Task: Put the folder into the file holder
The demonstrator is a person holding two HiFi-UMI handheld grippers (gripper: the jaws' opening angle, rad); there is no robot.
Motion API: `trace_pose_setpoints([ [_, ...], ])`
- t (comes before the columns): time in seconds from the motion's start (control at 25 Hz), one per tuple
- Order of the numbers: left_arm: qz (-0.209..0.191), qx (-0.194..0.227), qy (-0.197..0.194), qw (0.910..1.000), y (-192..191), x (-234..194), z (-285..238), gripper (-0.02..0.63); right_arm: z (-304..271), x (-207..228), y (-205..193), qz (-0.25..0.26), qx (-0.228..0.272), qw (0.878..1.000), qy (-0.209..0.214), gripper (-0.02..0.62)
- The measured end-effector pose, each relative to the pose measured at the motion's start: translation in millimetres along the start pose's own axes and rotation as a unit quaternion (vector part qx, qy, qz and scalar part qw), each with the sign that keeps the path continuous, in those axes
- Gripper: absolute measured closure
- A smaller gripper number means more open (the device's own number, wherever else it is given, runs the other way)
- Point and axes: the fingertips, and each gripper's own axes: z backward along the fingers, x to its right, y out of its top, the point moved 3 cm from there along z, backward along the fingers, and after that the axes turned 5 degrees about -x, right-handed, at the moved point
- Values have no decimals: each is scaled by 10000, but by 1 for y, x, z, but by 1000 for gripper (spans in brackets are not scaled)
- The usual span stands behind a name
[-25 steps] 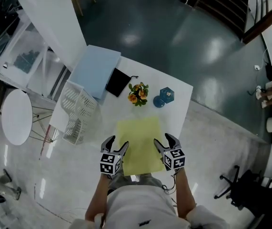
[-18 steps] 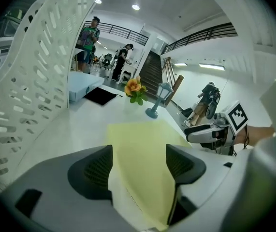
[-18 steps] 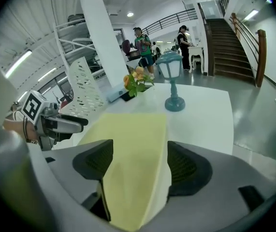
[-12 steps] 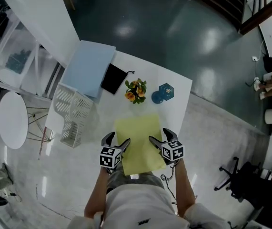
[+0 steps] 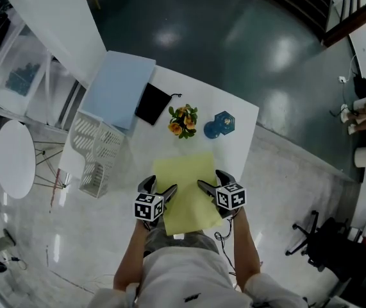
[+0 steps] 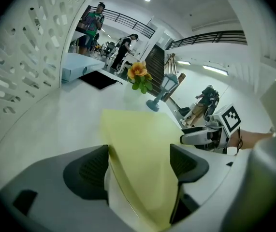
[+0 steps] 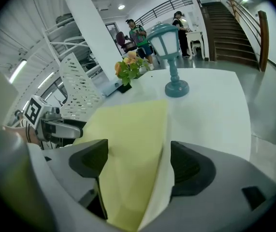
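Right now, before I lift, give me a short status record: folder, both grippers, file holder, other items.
folder: yellow folder flat on the white table, near end seems to overhang
left gripper: left gripper at folder's left edge, jaws opening, edge between them, unclamped
right gripper: right gripper at folder's right edge, jaws opening, edge between them, unclamped
file holder: white file holder at table's left side, apart from folder
other items: flowers, blue lantern, black pouch

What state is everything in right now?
Folder: flat on table, not gripped.
Left tool: jaws opening, folder edge between them.
Right tool: jaws opening, folder edge between them.
File holder: on table's left, no folder inside.
Lantern ornament: upright.
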Motion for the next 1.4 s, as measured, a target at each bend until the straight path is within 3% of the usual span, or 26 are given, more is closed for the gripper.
trace_pose_setpoints([
  [0.36,51,58,-6,10000,7,-1,3,198,2,-7,0,-210,88,9996,170,224],
  [0.84,-57,365,100,9993,25,4,35,198,27,-34,22,110,437,9989,148,238],
  [1.4,-467,834,72,9954,65,20,77,198,62,-57,55,277,972,9949,33,247],
])
